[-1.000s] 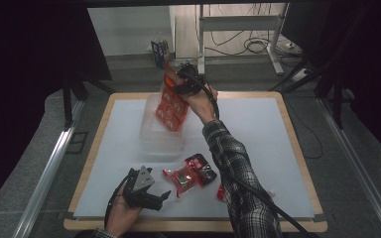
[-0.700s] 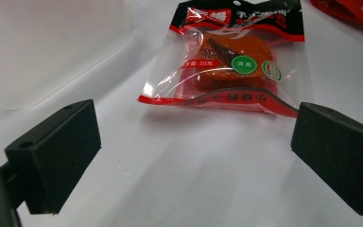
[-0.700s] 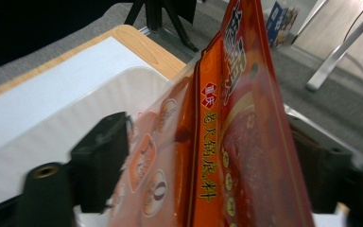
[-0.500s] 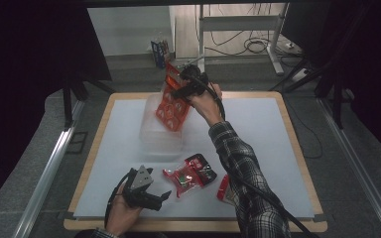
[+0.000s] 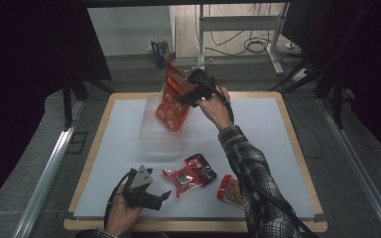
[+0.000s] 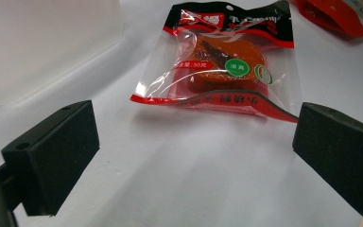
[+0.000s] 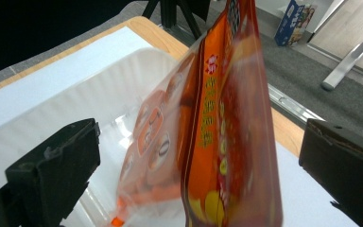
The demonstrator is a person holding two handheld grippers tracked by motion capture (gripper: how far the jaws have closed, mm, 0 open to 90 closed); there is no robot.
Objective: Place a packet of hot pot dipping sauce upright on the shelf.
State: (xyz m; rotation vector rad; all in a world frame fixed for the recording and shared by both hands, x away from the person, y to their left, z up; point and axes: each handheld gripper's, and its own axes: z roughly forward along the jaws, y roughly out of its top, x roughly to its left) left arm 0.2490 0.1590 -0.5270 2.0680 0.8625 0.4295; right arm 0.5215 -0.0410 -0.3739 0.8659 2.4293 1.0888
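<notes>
Orange snack bag (image 5: 172, 101) stands tilted in the clear plastic bin (image 5: 151, 133) at the far middle of the white table (image 5: 258, 129); in the right gripper view the bag (image 7: 222, 142) sits between spread jaws whose pads do not press on it.

Reading left to right: the left gripper (image 5: 151, 197), jaws wide apart and empty, rests near the front edge, aimed at the red-and-clear packet (image 6: 217, 71) lying flat just ahead. A smaller red packet (image 5: 229, 188) lies to its right, beside the sleeve. The right gripper (image 5: 191, 94) has just been opening (bag between the jaws, released).

We judge the step to be letting go. To do it well, we would draw the jaws back without brushing the film, so the bag settles inside the bin rather than tipping over its wall.
</notes>
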